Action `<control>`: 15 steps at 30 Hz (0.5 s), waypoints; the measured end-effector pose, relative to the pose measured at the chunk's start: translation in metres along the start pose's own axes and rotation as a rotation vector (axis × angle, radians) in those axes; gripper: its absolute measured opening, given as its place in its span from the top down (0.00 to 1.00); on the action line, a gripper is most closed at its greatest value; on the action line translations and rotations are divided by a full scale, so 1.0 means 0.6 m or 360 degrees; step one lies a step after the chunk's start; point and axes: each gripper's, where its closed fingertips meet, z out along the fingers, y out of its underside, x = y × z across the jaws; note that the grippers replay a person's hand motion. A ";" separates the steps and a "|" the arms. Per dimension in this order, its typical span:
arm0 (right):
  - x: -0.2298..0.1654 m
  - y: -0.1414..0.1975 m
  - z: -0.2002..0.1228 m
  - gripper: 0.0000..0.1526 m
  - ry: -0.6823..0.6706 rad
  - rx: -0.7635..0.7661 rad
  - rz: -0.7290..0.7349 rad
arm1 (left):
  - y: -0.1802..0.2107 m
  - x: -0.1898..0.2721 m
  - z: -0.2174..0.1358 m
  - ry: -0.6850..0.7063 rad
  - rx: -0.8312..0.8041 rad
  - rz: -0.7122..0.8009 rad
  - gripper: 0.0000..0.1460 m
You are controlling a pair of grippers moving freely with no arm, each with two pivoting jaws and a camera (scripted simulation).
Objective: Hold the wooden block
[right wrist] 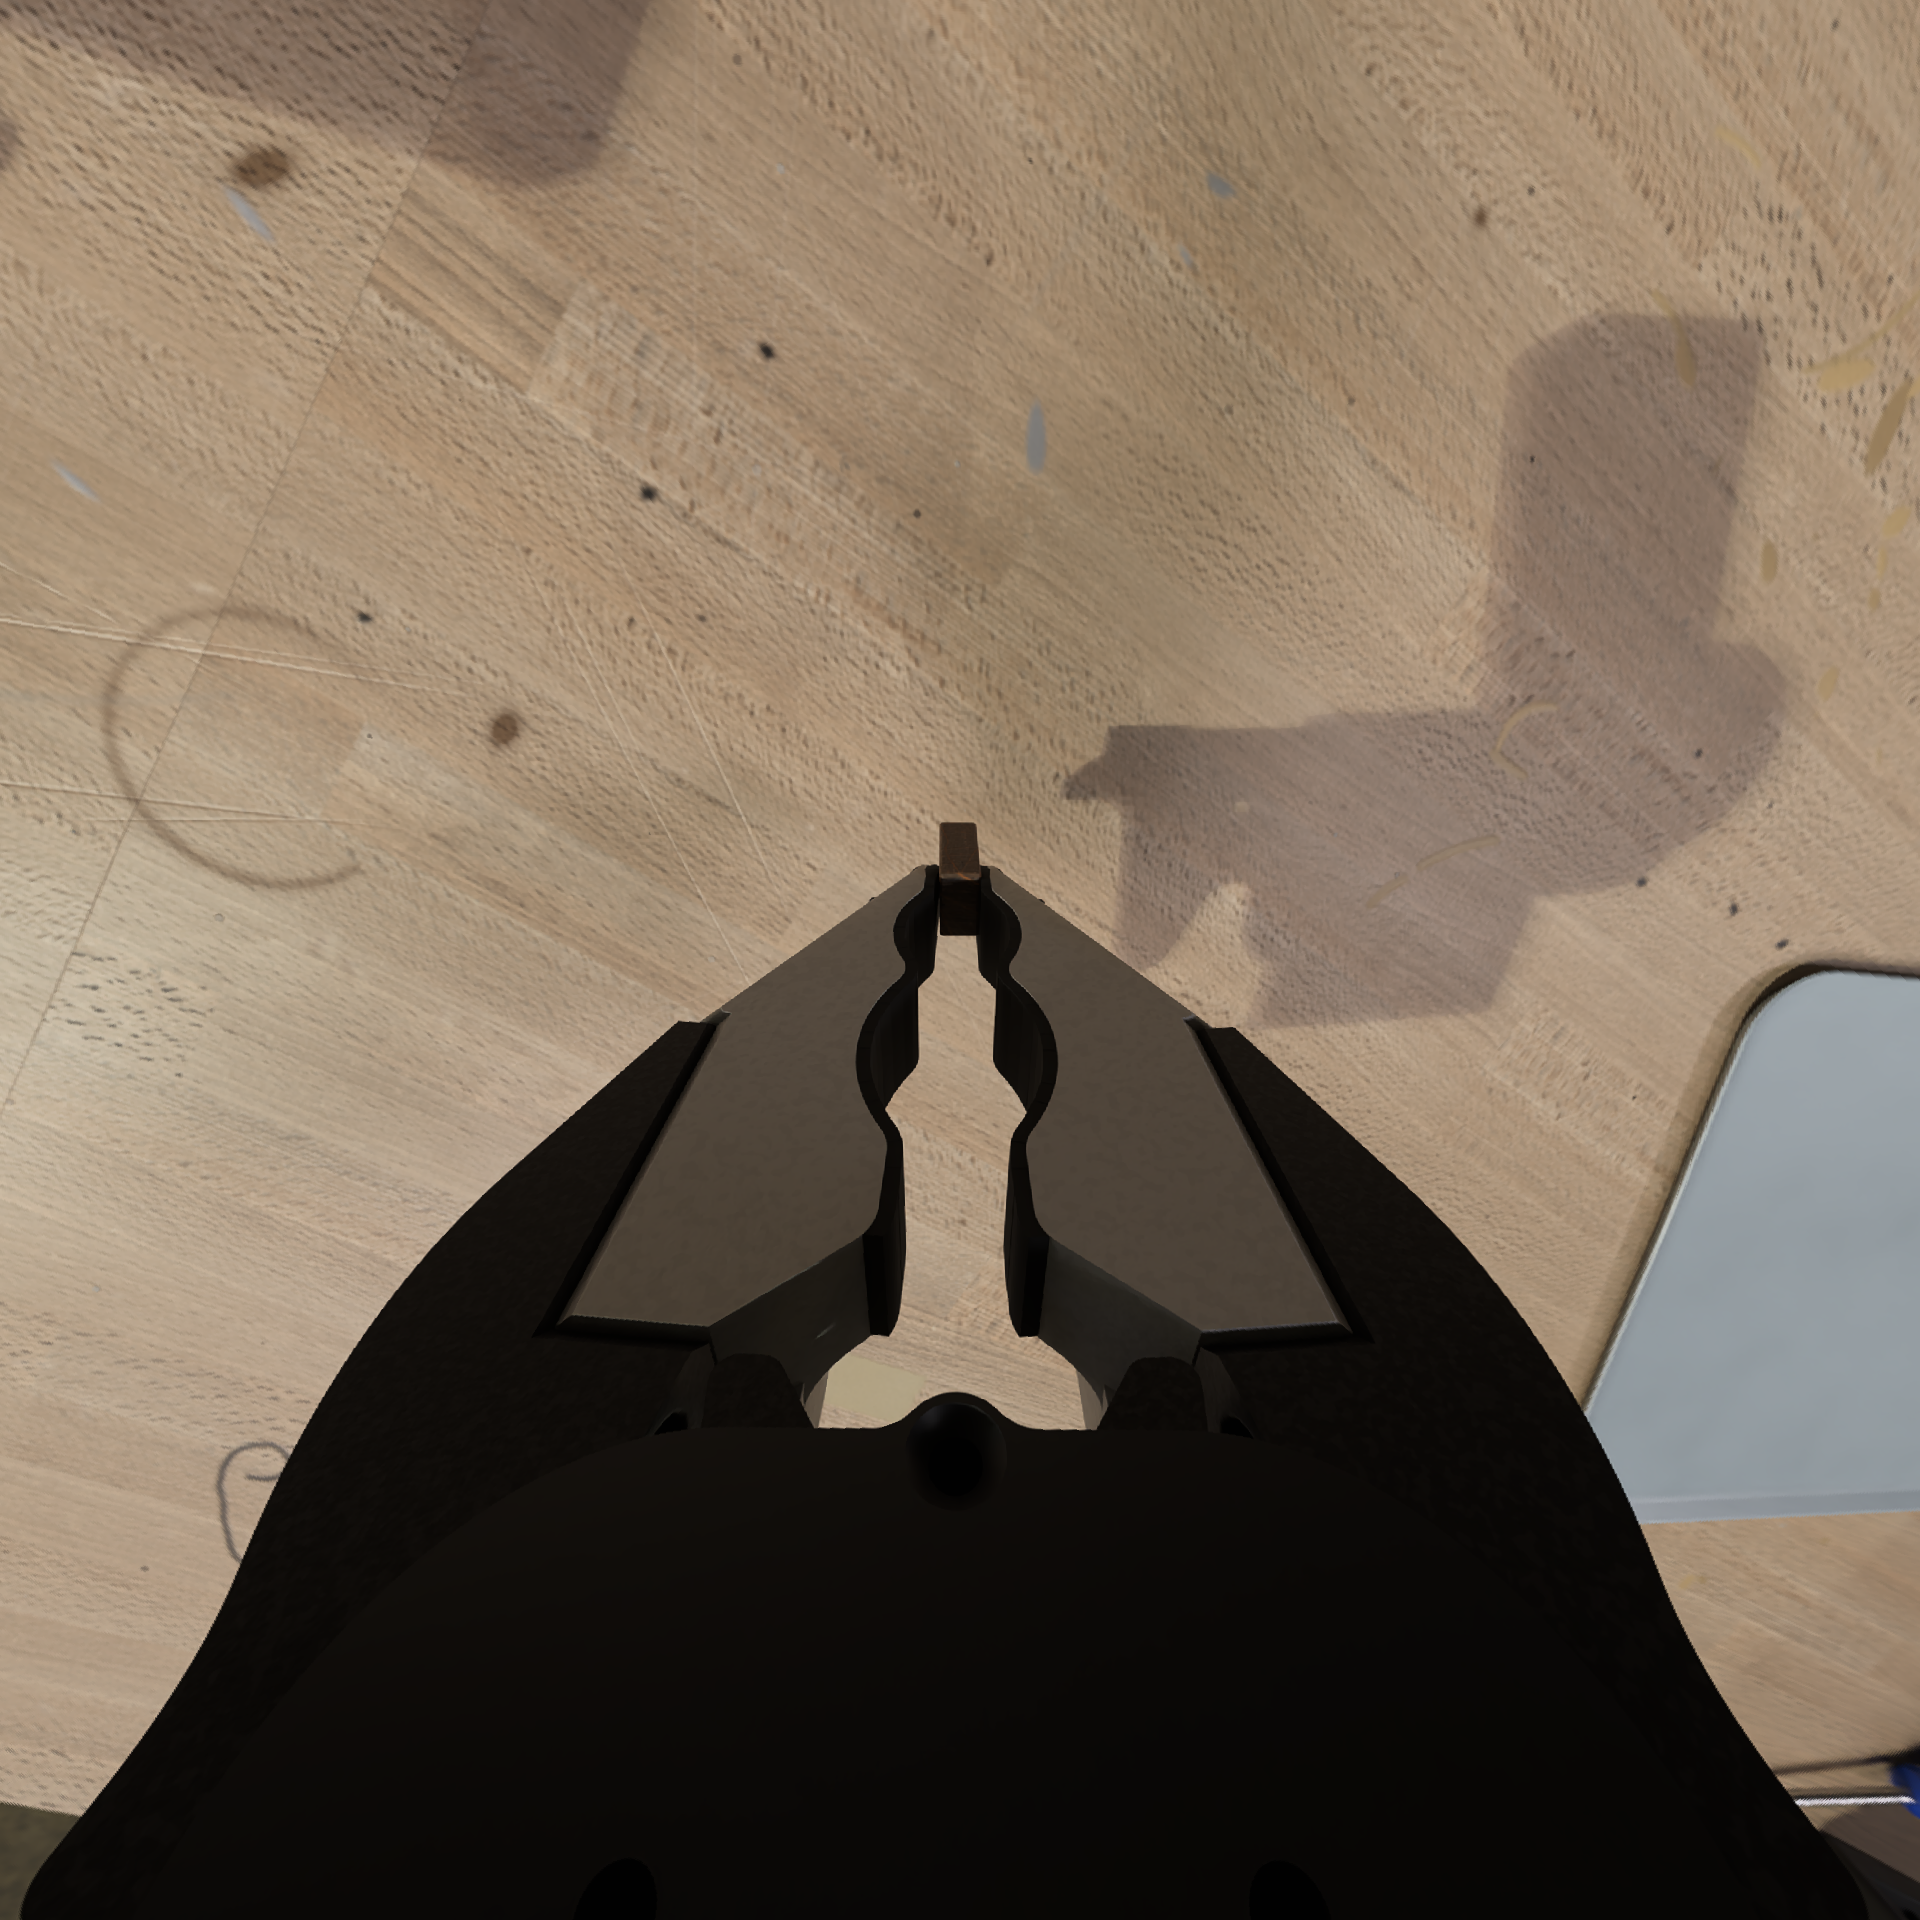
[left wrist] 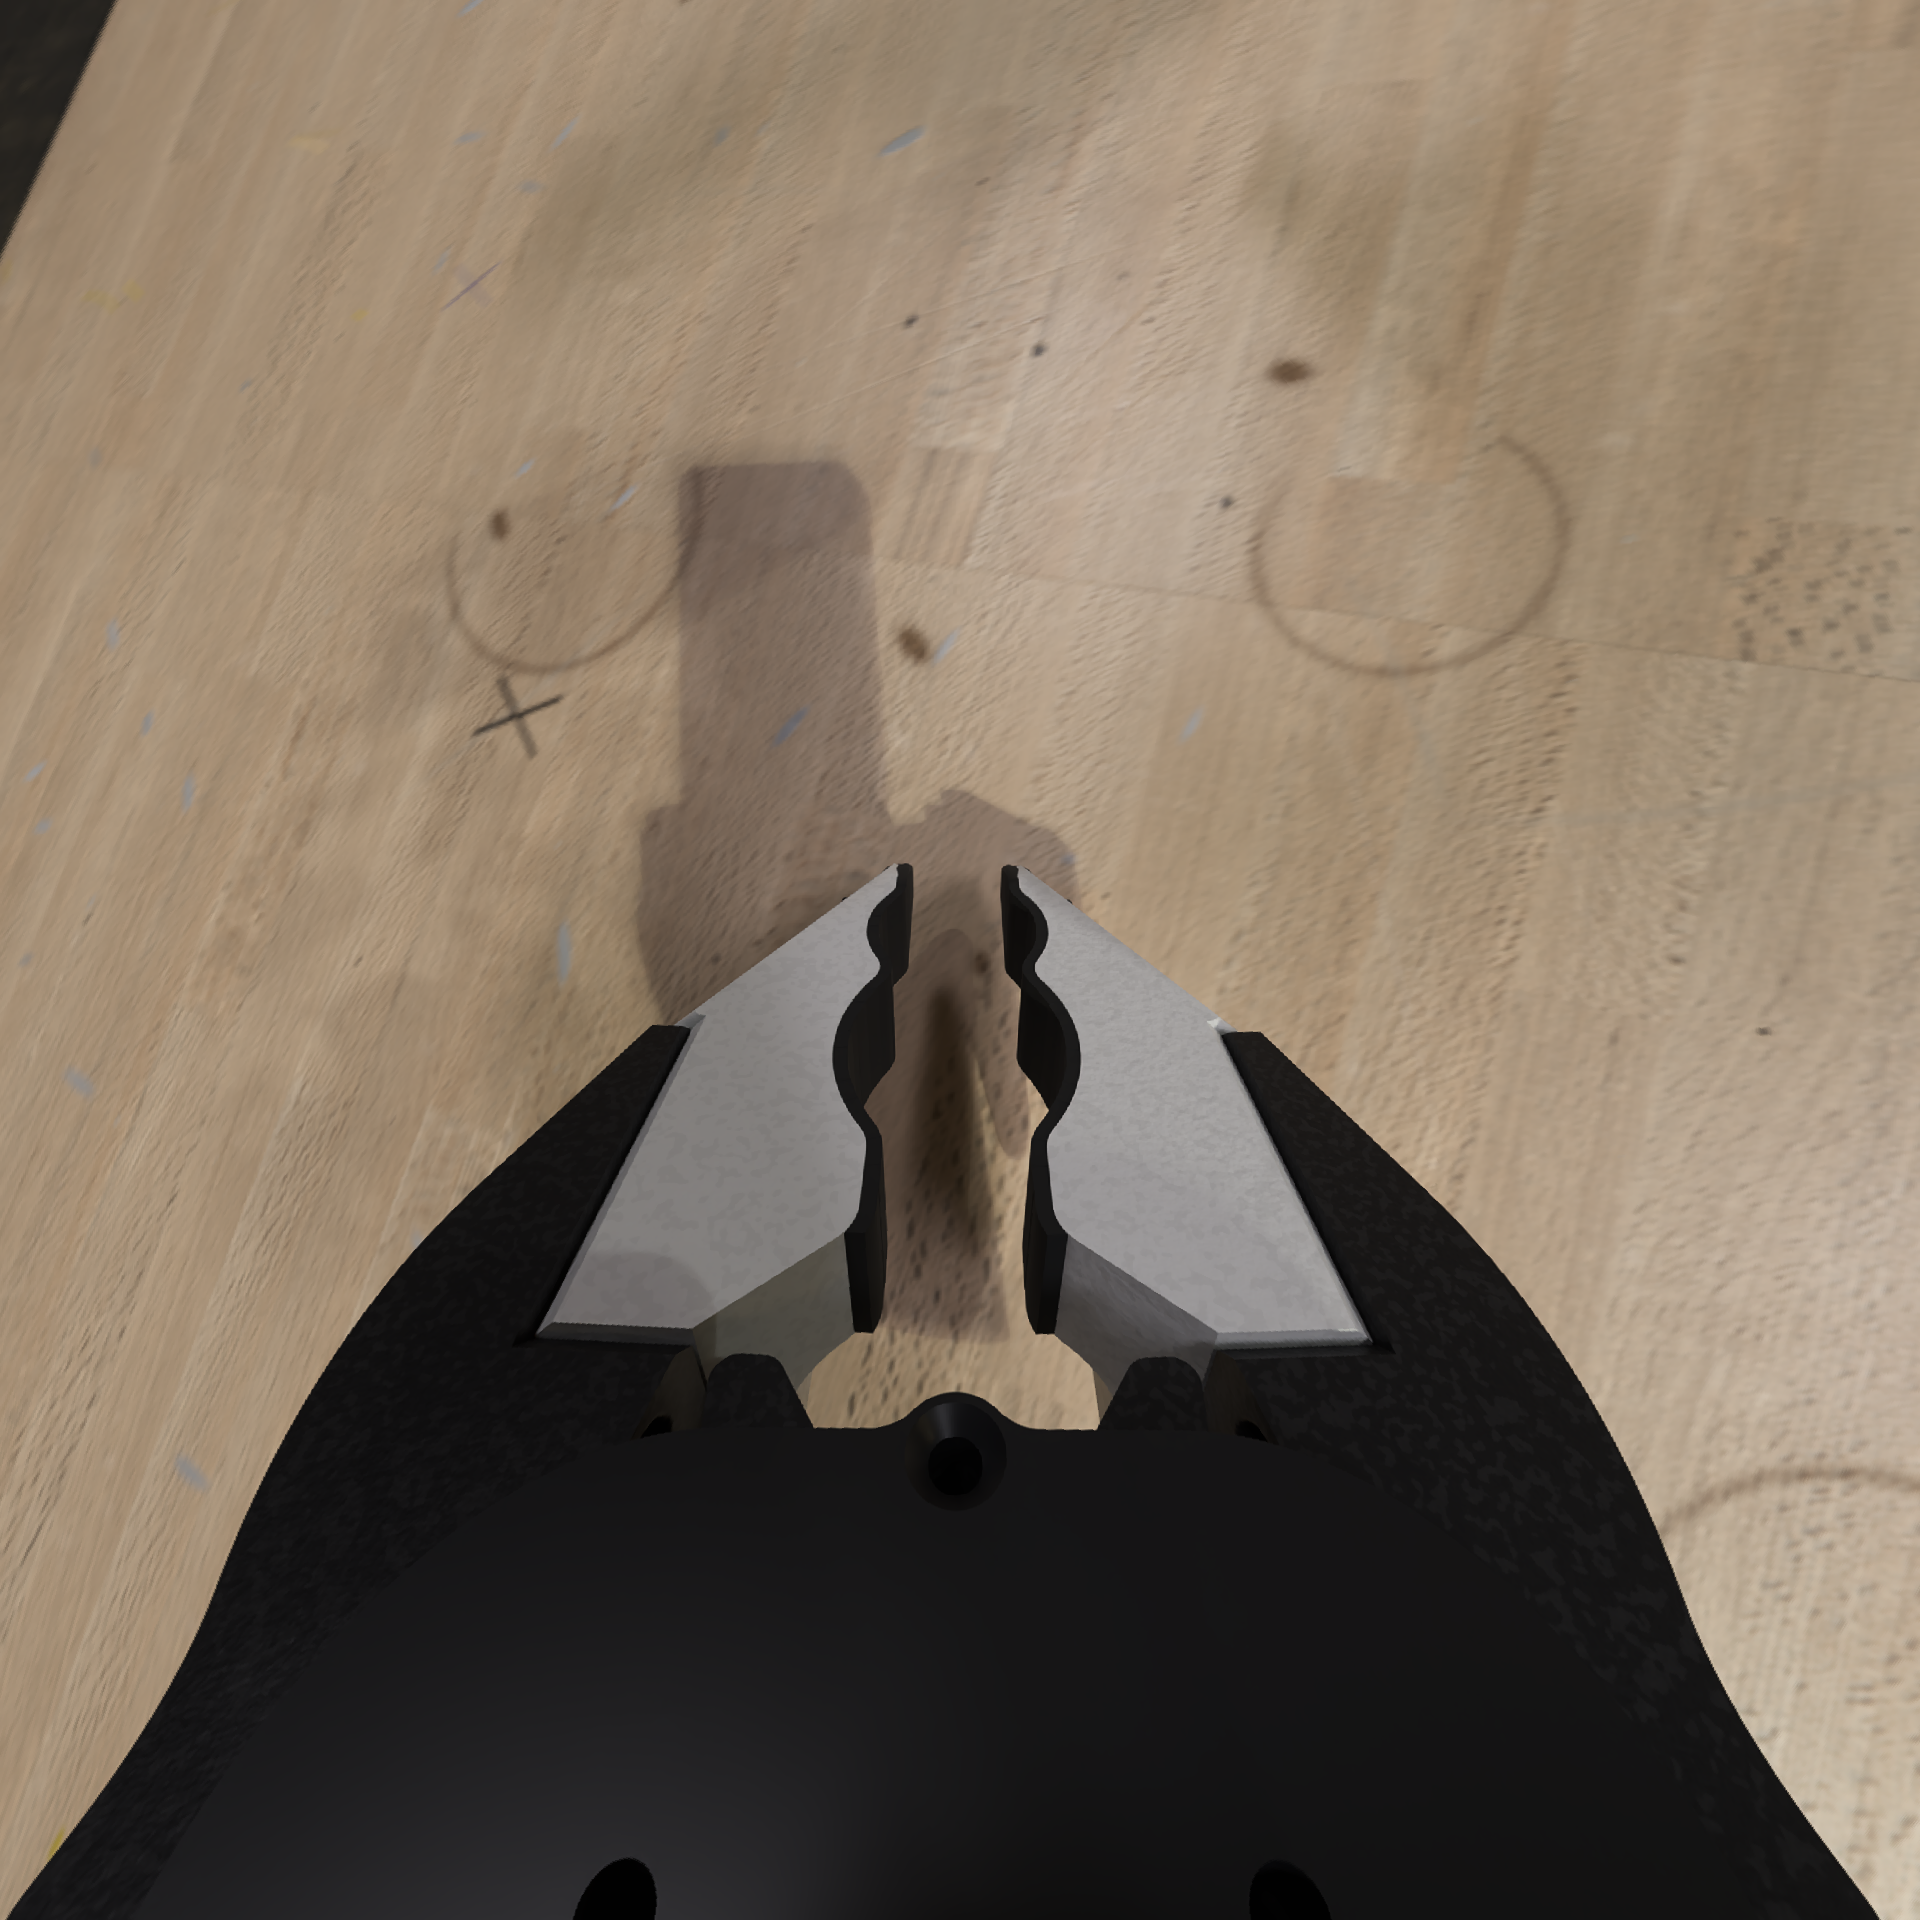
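Right fingers pinched on wooden block above tabletop; left fingers slightly parted, empty.

The right tool pinches a small dark wooden block at its fingertips above the table.

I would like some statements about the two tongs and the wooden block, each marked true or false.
1. The right tongs grip the wooden block at their tips. True.
2. The left tongs hold a second block. False: nothing is between them, and a narrow gap stays open.
3. The block sticks out a little beyond the tips of the right tongs. True.
4. The block lies flat on the table. False: it is pinched between the tips of the right tongs.
5. A pale grey sheet lies at the right edge of the right wrist view. True.
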 end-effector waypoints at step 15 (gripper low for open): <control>0.011 0.030 -0.004 0.96 -0.0071 0.0072 0.0140 | 0.026 -0.108 -0.033 -0.0259 0.0014 -0.0375 0.86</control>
